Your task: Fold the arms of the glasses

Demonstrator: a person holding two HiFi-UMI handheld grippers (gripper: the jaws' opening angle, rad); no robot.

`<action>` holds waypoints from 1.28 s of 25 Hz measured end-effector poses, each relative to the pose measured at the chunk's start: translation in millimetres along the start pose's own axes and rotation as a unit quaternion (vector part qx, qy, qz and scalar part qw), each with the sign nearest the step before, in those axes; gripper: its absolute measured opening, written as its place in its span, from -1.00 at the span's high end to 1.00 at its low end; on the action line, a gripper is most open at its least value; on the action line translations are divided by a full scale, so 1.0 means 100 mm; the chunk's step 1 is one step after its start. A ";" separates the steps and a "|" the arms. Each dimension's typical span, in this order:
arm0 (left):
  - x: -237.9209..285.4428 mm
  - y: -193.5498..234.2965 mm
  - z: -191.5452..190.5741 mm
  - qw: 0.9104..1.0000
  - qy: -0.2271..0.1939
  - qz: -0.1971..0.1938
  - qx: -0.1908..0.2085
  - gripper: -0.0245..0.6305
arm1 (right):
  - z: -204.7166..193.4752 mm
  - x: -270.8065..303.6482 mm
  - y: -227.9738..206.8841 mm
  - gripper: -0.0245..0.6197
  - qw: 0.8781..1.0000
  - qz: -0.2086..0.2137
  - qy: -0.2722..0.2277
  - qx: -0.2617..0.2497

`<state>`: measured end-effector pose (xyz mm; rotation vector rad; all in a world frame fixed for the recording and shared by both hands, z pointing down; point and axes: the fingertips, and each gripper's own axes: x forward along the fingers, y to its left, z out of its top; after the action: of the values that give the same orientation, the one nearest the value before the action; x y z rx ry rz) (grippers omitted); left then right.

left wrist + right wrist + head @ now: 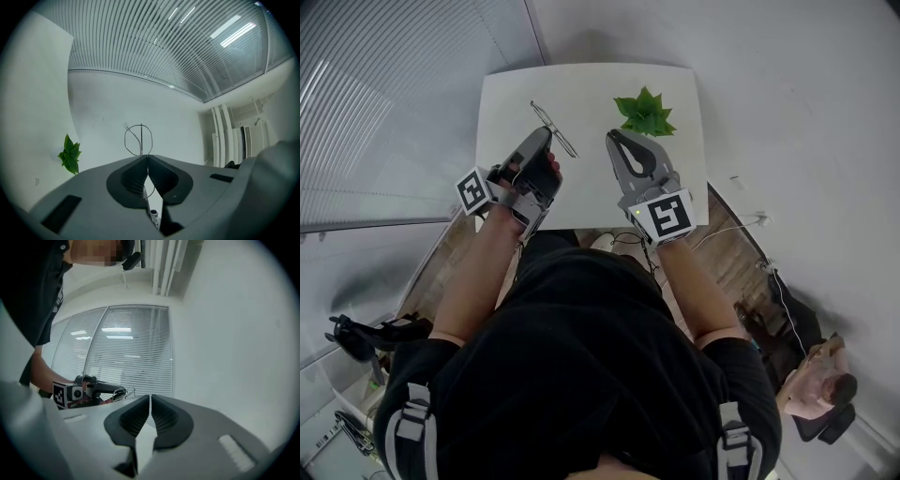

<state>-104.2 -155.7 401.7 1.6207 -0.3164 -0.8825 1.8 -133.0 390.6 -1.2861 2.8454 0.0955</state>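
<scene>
Black-shirted person (581,356) leans over a small white table (591,84), one gripper in each hand.
Over its far left part, the left grey plastic gripper (544,134) pinches the thin wire-frame glasses (555,129) tight and holds them up. To their right, the right grey plastic gripper (615,141) waits near them, its jaws almost together with nothing in them. A little green leafy plant (645,114) stands at the far right. The wire looks thin and slippy, I think. If the right gripper pushes an arm too hard, the glasses could twist out of the pinch and drop, or the frame could bend.
</scene>
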 end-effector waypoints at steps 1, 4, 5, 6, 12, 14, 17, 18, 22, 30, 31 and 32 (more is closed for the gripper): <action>0.00 0.00 0.00 1.000 0.000 0.001 0.000 0.89 | -0.01 0.00 -0.01 0.87 1.000 -0.001 0.001 0.001; 0.00 0.01 -0.01 1.000 0.001 0.002 -0.001 0.89 | -0.03 0.00 -0.03 0.89 1.000 -0.006 -0.001 0.011; 0.00 0.02 -0.01 1.000 0.001 0.003 -0.001 0.89 | -0.04 0.00 -0.03 0.89 1.000 -0.007 -0.002 0.013; -0.01 0.03 0.00 1.000 0.001 0.003 -0.002 0.89 | -0.06 0.00 -0.03 0.89 1.000 -0.008 -0.002 0.015; -0.09 0.03 -0.11 1.000 0.006 0.008 -0.003 0.89 | -0.07 -0.07 0.06 0.89 1.000 -0.009 0.000 0.008; -0.10 0.04 -0.14 1.000 0.007 0.009 -0.004 0.89 | -0.07 -0.09 0.04 0.89 1.000 -0.013 -0.001 0.008; -0.11 0.06 -0.14 1.000 0.007 0.012 -0.005 0.89 | -0.12 -0.11 0.01 0.89 1.000 -0.017 0.001 0.014; -0.11 0.08 -0.14 1.000 0.007 0.013 -0.005 0.89 | -0.13 -0.12 0.00 0.89 1.000 -0.018 0.002 0.015; -0.13 0.13 -0.13 1.000 0.006 0.018 -0.004 0.89 | -0.19 -0.16 -0.03 0.89 1.000 -0.022 0.005 0.016; -0.17 0.24 -0.16 0.999 0.008 0.032 -0.008 0.89 | -0.31 -0.21 -0.04 0.89 0.999 -0.020 0.019 0.022; -0.17 0.24 -0.17 0.999 0.008 0.033 -0.008 0.89 | -0.31 -0.21 -0.04 0.89 0.999 -0.020 0.018 0.024; -0.18 0.24 -0.18 0.999 0.009 0.034 -0.009 0.89 | -0.30 -0.22 -0.04 0.89 0.999 -0.020 0.018 0.025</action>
<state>-97.7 -137.9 430.9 1.5912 -0.3495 -0.8169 19.3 -121.2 421.4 -1.3471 2.8302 0.0018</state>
